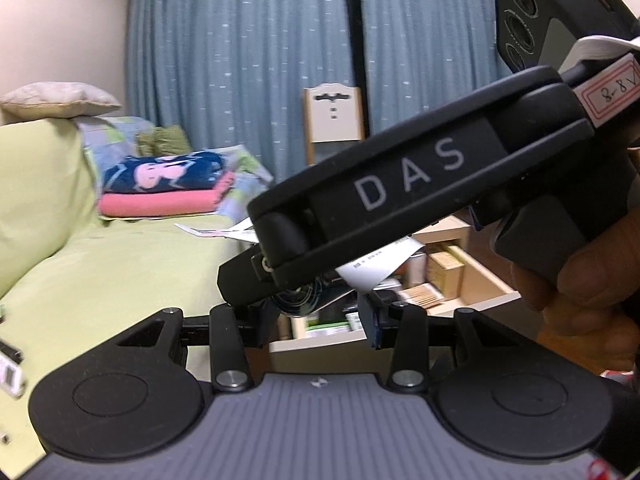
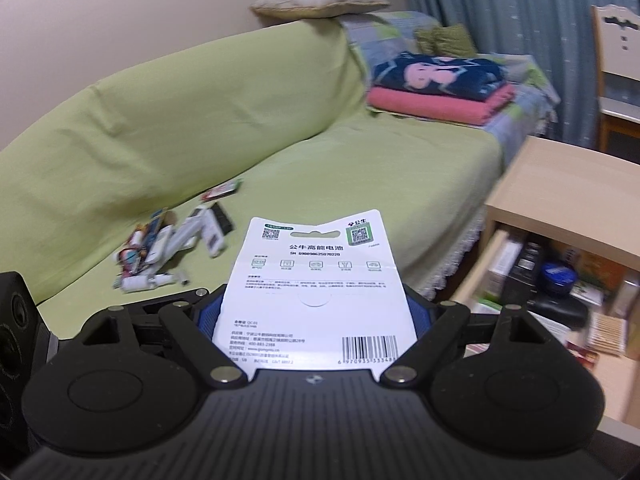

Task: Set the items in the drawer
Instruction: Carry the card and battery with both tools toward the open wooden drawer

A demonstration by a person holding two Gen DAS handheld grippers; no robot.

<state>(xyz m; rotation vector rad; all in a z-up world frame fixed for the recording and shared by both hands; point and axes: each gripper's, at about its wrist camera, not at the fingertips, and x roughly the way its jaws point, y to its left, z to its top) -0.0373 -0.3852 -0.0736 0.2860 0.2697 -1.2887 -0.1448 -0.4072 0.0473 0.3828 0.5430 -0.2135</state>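
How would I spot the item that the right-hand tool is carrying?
Find the green-covered sofa; in front of it the right gripper is shut on a flat white card pack. Unlike the small loose items scattered on the seat, it stands upright, with printed text, QR codes and a barcode on its back.

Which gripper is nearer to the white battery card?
Right. The right gripper holds the white battery card between its fingers; the left gripper sits empty just beside it, above the open drawer.
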